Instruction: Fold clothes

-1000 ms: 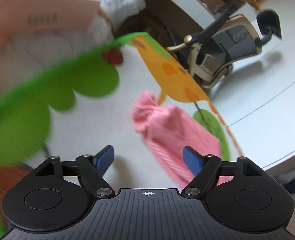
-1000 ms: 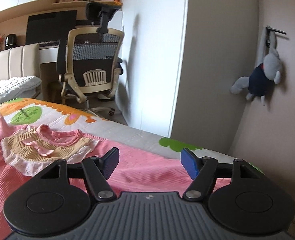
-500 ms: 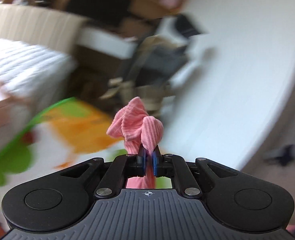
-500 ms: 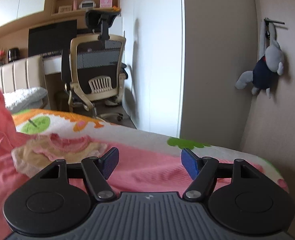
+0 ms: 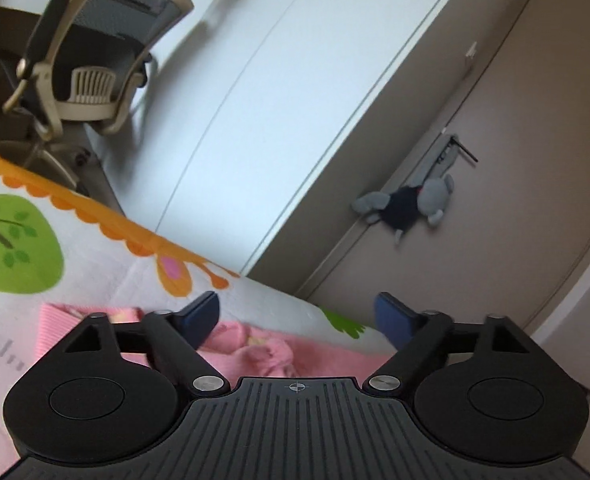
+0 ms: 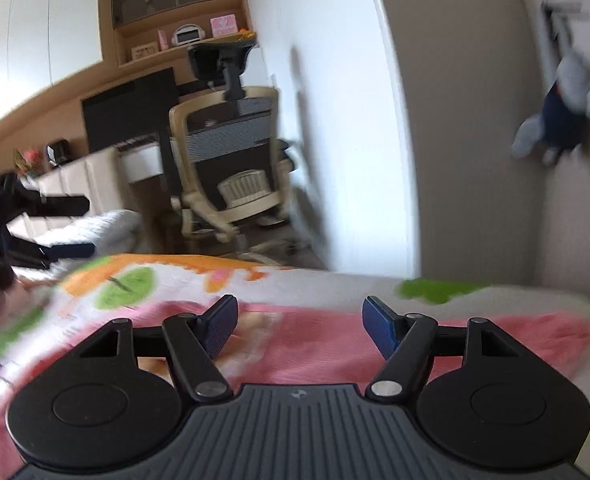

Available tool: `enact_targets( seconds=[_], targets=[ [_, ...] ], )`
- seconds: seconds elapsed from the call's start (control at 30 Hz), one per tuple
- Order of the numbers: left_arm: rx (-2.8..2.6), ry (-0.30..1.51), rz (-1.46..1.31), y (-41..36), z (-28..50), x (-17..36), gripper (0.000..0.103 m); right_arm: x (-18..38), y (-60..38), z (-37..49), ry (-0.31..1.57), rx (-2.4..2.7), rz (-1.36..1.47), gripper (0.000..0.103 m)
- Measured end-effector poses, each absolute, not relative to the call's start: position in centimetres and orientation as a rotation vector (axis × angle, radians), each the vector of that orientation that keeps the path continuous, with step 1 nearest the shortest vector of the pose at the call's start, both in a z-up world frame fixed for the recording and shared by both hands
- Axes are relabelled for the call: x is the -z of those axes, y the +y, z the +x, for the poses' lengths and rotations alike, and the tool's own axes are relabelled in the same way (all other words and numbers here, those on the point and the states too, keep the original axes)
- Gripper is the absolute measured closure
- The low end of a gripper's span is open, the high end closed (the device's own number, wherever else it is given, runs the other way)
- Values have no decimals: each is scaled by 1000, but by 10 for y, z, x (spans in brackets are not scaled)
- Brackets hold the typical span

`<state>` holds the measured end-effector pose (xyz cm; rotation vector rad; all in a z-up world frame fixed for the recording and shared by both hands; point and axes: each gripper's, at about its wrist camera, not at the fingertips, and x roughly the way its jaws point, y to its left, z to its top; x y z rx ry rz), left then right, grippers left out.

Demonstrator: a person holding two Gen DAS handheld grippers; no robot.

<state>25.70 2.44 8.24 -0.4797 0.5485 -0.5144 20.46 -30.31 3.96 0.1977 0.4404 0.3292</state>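
A pink ribbed garment (image 5: 255, 350) lies on the printed bedspread (image 5: 95, 264), just under and behind my left gripper (image 5: 297, 316), which is open with nothing between its blue pads. In the right wrist view the same pink garment (image 6: 327, 344) spreads flat across the bedspread (image 6: 167, 276), blurred by motion. My right gripper (image 6: 299, 326) hovers over it, open and empty. The left gripper (image 6: 71, 228) also shows at the left edge of that view, open, above the bed.
An office chair (image 6: 231, 160) stands past the bed's far edge by a desk with a dark monitor (image 6: 129, 114). White wardrobe doors (image 5: 279, 92) and a door with a hanging grey plush toy (image 5: 411, 204) lie beyond. A white pillow (image 6: 107, 226) sits at the left.
My left gripper closed on the pink sleeve and lifted it half a second ago; now it has let go and stands open over the garment. The right gripper has tilted and shifted, staying open.
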Motion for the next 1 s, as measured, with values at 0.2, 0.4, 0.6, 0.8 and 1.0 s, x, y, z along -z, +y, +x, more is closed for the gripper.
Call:
enact_targets(
  seconds=[0.2, 0.4, 0.6, 0.8, 1.0],
  targets=[
    [392, 573, -272, 39, 246, -60, 10, -24, -245, 264, 572, -452, 236, 35],
    [507, 589, -125, 29, 229, -37, 7, -19, -210, 283, 577, -506, 231, 94],
    [530, 624, -159, 23, 232, -10, 5, -30, -206, 265, 485, -441, 43, 95],
    [542, 739, -191, 18, 237, 19, 5, 14, -203, 257, 608, -348, -182, 94],
    [539, 768, -186, 16, 234, 23, 3, -15, -225, 234, 555, -321, -193, 76]
  ],
)
